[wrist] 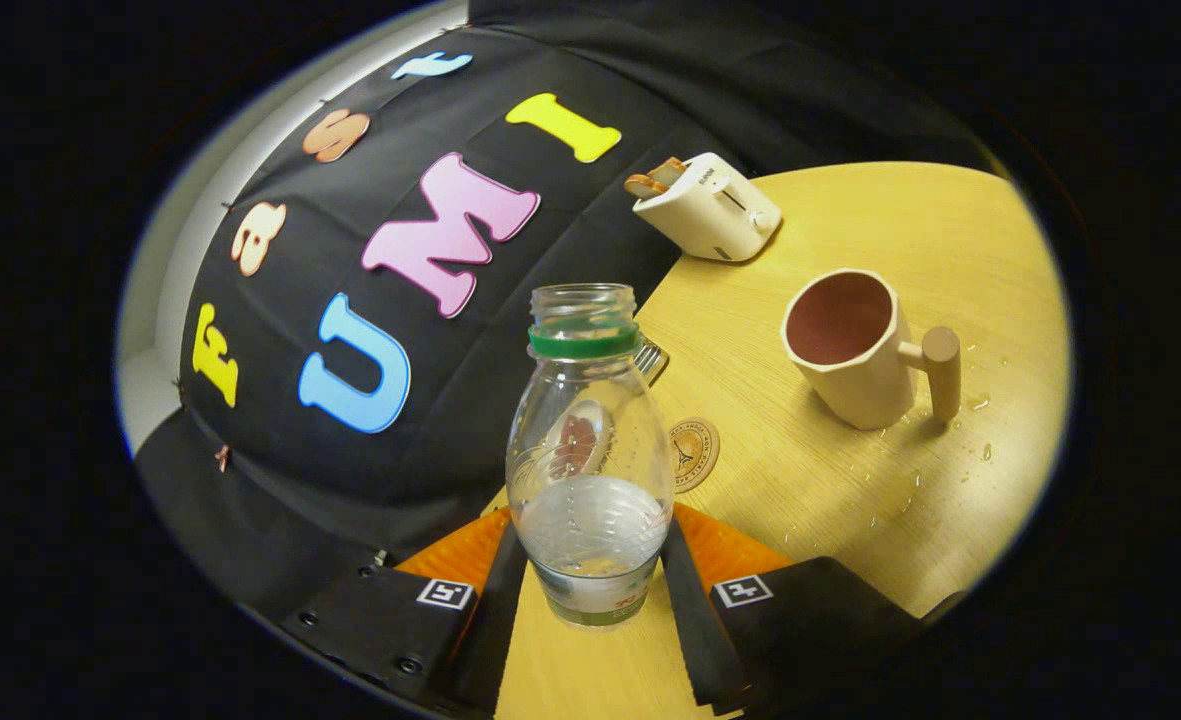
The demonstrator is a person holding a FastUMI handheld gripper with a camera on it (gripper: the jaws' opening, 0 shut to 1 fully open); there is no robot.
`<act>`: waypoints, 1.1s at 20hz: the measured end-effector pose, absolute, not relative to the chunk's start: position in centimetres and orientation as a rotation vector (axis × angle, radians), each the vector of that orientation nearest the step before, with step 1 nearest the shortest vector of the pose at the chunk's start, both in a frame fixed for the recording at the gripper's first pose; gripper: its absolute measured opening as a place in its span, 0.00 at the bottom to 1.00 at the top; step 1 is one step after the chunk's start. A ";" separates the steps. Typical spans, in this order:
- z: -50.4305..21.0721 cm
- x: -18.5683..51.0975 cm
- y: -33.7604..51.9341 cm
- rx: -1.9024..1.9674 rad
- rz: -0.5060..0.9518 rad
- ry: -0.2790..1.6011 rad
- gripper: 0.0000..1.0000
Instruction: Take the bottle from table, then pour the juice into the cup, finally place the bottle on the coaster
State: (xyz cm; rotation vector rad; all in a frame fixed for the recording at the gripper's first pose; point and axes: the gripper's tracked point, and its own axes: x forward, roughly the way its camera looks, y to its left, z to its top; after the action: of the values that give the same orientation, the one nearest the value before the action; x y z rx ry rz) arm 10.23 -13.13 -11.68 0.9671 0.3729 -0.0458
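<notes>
A clear plastic bottle (588, 450) with a green neck ring and no cap stands between my fingers, and my gripper (590, 590) is shut on its lower body. A little pale liquid sits in its bottom part. The whole view is tilted, so the bottle is held above the wooden table (850, 500). Beyond the bottle, slightly to its right, a round brown coaster (695, 453) lies flat on the table. Further right stands a cream cup (855, 345) with a thick handle and a dark reddish inside.
A white toaster (712, 205) with bread slices in it sits at the table's far edge. A metal fork tip (650, 358) peeks out behind the bottle's neck. Small drops of liquid (910, 480) are scattered on the wood around the cup.
</notes>
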 end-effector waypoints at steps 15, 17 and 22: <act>-14.6 13.1 -16.6 1.321 -0.161 0.445 0.72; -15.2 13.2 -16.4 1.335 -0.169 0.476 0.72; -16.1 13.6 -16.7 1.401 -0.204 0.517 0.72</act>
State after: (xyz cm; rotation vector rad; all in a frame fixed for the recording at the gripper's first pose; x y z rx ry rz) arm 13.58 -16.75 -16.08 1.4008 0.5173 -0.2036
